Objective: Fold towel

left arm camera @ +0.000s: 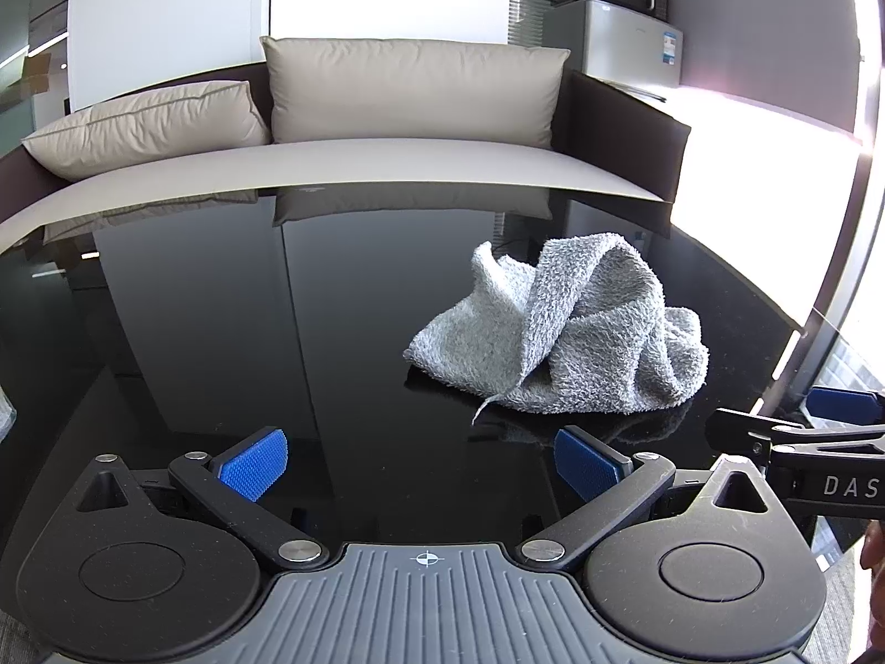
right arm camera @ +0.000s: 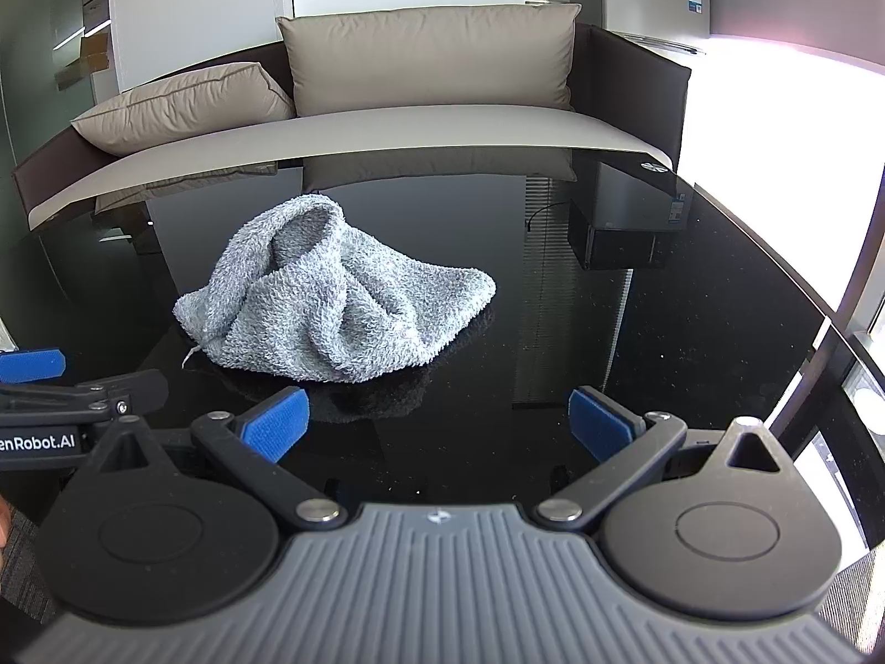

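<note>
Towel (right arm camera: 332, 293) crumpled on dark tabletop (right arm camera: 636, 359), nothing held.
Both left tongs (left arm camera: 420, 462) and right tongs (right arm camera: 437, 423) are spread wide; corners at ten and three o'clock should be pinched first.

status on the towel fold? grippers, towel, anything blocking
Left gripper and right gripper open, empty, short of the cloth. Grey towel crumpled in a heap on the black table, unfolded. Nothing in the way.

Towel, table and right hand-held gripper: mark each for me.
towel (right arm camera: 332, 299): right wrist view, middle of the crumpled heap.
table (left arm camera: 221, 332): left wrist view, bare black top.
right hand-held gripper (right arm camera: 440, 426): right wrist view, between open fingertips.
</note>
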Demonstrator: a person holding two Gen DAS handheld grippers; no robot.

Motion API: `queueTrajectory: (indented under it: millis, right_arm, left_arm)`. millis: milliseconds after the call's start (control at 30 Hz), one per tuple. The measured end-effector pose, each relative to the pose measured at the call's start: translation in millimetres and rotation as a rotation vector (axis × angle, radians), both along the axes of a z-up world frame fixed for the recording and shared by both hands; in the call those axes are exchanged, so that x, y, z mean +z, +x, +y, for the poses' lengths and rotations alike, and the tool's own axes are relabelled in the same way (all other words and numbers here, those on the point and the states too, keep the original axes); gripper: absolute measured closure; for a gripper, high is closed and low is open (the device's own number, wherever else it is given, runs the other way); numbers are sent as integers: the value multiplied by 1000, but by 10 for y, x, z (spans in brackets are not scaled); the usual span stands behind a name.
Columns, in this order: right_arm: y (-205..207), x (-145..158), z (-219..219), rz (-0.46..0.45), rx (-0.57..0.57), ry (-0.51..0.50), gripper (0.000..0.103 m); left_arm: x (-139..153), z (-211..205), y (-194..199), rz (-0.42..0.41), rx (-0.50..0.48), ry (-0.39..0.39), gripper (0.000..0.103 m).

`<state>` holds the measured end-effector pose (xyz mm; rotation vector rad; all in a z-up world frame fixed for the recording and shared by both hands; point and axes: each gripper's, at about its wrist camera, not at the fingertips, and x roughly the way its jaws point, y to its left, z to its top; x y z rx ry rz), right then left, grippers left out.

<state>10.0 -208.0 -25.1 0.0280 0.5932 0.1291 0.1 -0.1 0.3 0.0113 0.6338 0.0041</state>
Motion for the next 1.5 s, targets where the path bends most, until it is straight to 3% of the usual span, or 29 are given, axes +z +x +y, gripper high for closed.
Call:
queueTrajectory:
  millis: [1500]
  right_arm:
    - [21,-11,-5,-3,4,-7,0]
  left_arm:
    - [-21,-11,11,6,-1,-10,1]
